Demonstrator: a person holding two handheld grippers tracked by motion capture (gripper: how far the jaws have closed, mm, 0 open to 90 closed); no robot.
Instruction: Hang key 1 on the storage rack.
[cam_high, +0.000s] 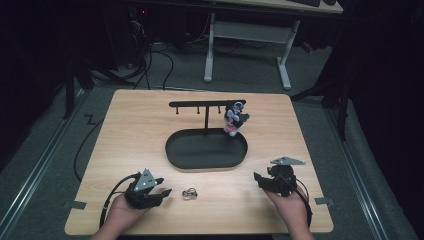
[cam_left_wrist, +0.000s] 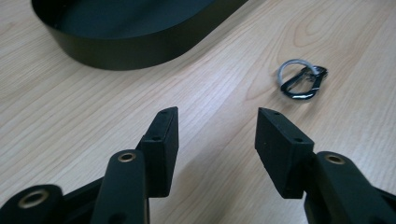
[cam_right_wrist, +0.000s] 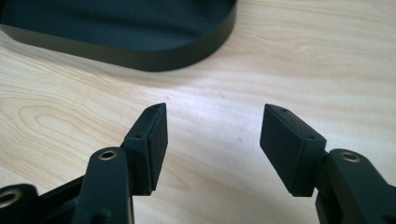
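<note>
Your left gripper (cam_left_wrist: 217, 135) has its jaws apart with nothing between them, low over the bare table (cam_high: 130, 130) near your edge. Just ahead of it and a little to its right lies the carabiner (cam_left_wrist: 302, 79), flat on the wood with a pale ring looped through it; in the high view you see the same carabiner (cam_high: 189, 193) between your two hands, nearer the left gripper (cam_high: 161, 192). Nothing touches it yet.

Your right gripper (cam_right_wrist: 212, 135) is spread wide too and holds nothing. It sits toward the table's right side (cam_high: 258, 176), well apart from the carabiner, with its jaws pointing at the near wall of the tray (cam_right_wrist: 154, 58).

Farther out, the oval black tray (cam_high: 172, 150) sits mid-table, and a post rises from it to a crossbar (cam_high: 200, 104) with small pegs underneath. A toy charm (cam_high: 235, 119) already hangs from the bar's right end, over the tray.

Judging by that, one piece is hung and the carabiner is what's left: you have not picked it up, and the free pegs to the left of the charm look like where it goes. The pick-up is still ahead of you, and your left gripper is the better placed for it.
</note>
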